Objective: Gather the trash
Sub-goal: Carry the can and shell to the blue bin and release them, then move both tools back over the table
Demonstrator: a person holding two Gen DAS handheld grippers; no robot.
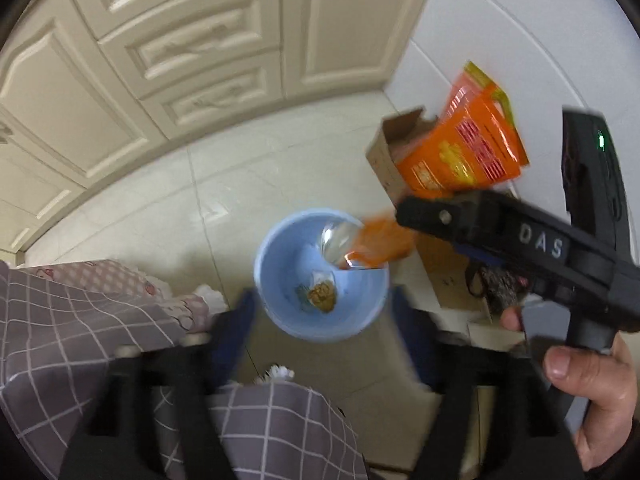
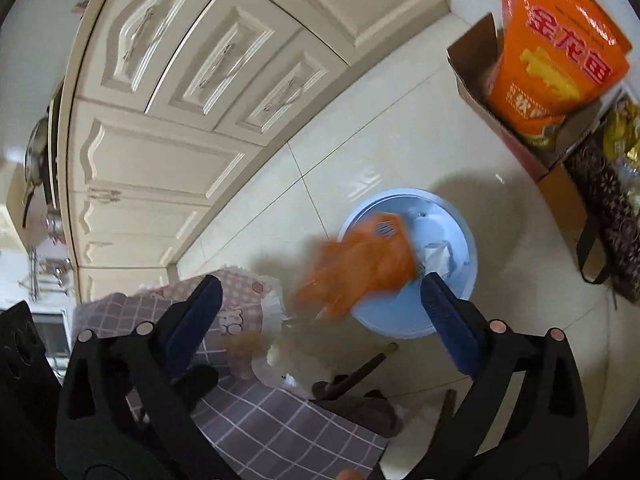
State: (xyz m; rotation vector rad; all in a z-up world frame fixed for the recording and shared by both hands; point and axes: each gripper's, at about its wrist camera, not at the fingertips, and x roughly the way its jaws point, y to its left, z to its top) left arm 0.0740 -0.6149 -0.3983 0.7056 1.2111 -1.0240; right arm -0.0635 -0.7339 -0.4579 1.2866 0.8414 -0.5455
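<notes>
A light blue bin [image 1: 280,276] stands on the tiled floor, also in the right wrist view [image 2: 460,236]. A brown scrap [image 1: 322,296] lies at its bottom. An orange wrapper [image 1: 380,242] with a clear plastic side is blurred and in the air at the bin's rim; in the right wrist view the wrapper [image 2: 356,268] hangs free between my fingers, touching neither. My left gripper [image 1: 322,332] is open and empty above the bin. My right gripper [image 2: 320,312] is open, its body [image 1: 520,248] showing at the right of the left view.
Cream cabinets [image 1: 168,52] run along the back. A cardboard box [image 1: 384,160] holding a big orange bag [image 1: 468,148] stands by the wall. A checked cloth [image 1: 80,320] covers the table edge below. A dark patterned bag [image 2: 608,204] sits beside the box.
</notes>
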